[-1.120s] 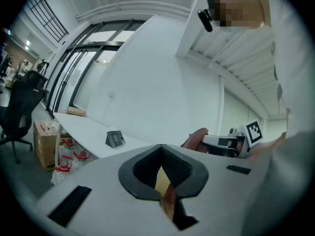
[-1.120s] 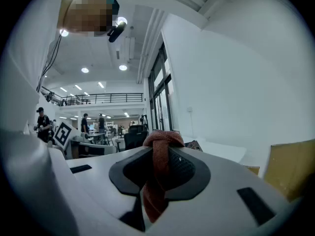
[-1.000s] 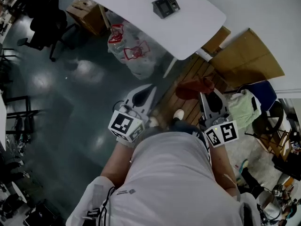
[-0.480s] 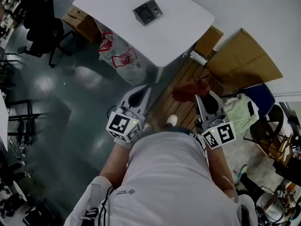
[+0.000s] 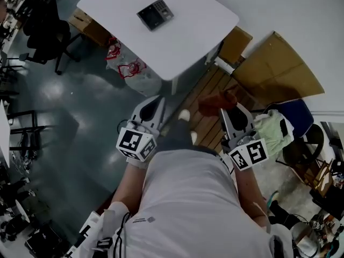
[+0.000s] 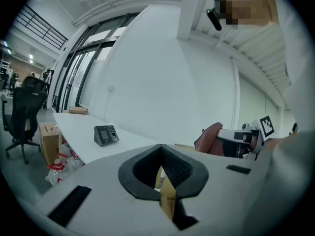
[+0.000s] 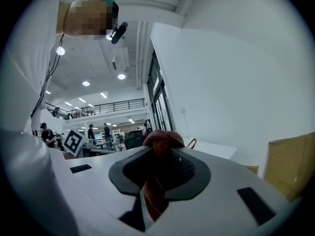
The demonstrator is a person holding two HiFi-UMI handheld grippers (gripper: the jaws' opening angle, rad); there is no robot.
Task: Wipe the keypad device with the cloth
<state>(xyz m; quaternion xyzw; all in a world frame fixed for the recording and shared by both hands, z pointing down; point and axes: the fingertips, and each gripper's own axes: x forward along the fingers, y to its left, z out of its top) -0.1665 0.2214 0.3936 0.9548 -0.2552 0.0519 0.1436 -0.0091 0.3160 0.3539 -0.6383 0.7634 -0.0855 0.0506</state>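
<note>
The dark keypad device lies on the white table far ahead in the head view; it also shows small in the left gripper view as the keypad device. My left gripper is shut with nothing in it and stays well short of the table. My right gripper is shut on a red-brown cloth, which bunches out of the jaws as the cloth in the right gripper view.
A cardboard box and clear bags sit under the table. Flat cardboard sheets lean at the right, next to a blue chair with a pale garment. A black office chair stands at the left.
The table and keypad device have shifted left and closer in the head view as I walk toward them. Both grippers keep their grip and travel forward together.
</note>
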